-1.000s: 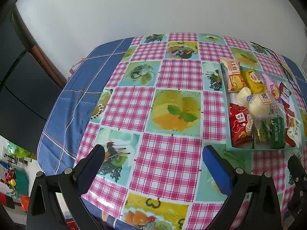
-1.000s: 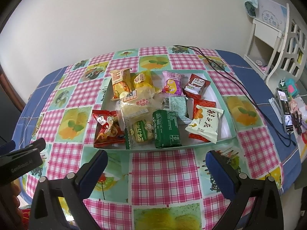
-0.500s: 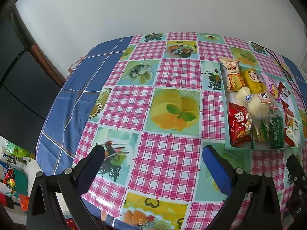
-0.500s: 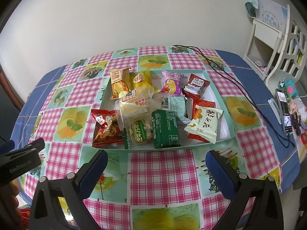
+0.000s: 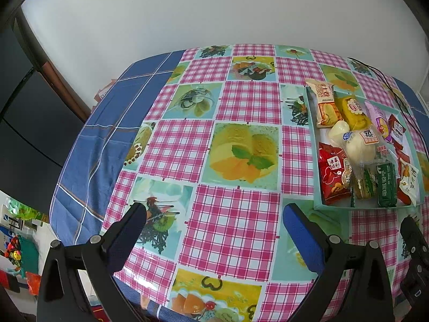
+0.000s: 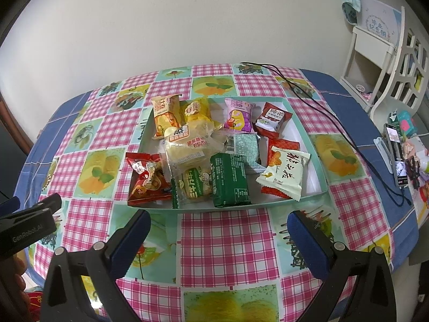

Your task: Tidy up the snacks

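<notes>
Left gripper (image 5: pixel 214 221): spread wide, nothing between the blue pads (image 5: pixel 301 237), hanging above bare tablecloth (image 5: pixel 236 214) to the left of the tray (image 5: pixel 312 123). No contact with the cloth that can be made out. Also seen from the right wrist view as a black body at the far left edge (image 6: pixel 29 220), well apart from the tray.

Right gripper (image 6: pixel 218 228): likewise spread wide and empty, poised over a pink checked square just in front of the tray's near wall (image 6: pixel 228 209). Fingertips close to that wall, whether touching cannot be told.

Snacks all inside the tray, piled loosely:
- red packet (image 6: pixel 146 178) at the near left corner
- clear bun bag (image 6: pixel 187 147) in the middle, partly over a yellow-green biscuit pack (image 6: pixel 195 185)
- dark green pack (image 6: pixel 230 179) at the near edge
- white packet (image 6: pixel 284 173) near the right, lying across a red one (image 6: pixel 281 146)
- orange cake pack (image 6: pixel 165 115) and yellow pack (image 6: pixel 195 110) at the back left
- pink packet (image 6: pixel 238 115) and dark red packet (image 6: pixel 272 119) at the back right

Black cable (image 6: pixel 316 107) running across the cloth right of the tray toward a phone (image 6: pixel 395 153) at the table's edge.
</notes>
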A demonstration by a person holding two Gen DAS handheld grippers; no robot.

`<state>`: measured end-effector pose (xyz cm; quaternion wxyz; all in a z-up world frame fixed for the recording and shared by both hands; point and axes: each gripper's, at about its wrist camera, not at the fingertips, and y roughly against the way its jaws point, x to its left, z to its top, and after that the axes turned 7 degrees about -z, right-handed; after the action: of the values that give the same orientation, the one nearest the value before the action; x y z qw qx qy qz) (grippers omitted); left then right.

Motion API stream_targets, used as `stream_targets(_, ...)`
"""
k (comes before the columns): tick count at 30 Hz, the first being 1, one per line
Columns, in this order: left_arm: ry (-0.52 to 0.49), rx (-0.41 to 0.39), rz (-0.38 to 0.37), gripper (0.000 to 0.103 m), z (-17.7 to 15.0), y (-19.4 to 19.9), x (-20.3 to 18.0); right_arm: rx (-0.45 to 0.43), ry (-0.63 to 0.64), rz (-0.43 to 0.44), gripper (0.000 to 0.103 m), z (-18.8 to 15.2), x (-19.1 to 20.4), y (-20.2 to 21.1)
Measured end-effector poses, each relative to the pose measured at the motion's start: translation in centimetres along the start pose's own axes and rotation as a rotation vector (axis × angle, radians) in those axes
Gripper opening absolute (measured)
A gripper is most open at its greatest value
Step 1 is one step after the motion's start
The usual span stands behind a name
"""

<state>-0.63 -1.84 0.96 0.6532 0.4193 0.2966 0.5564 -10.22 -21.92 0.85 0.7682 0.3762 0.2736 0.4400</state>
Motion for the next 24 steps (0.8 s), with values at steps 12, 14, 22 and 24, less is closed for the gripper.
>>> stream_targets(12,0.001,0.001,0.000,0.101,-0.08,0.03,-0.04,0.004,0.001,0.000,0.103,-0.12,-0.20,-0.15)
stream_targets(14,0.002,0.002,0.000,0.101,-0.08,0.03,-0.04,0.004,0.002,0.000,0.103,-0.15,-0.27,-0.15)
stream_targets(22,0.003,0.003,0.001,0.101,-0.19,0.01,-0.15,0.006,0.003,-0.001,0.103,-0.19,0.02,-0.16)
stream_targets(24,0.003,0.003,0.001,0.101,-0.17,-0.02,-0.14,0.007,0.003,-0.002,0.103,-0.20,0.01,-0.15)
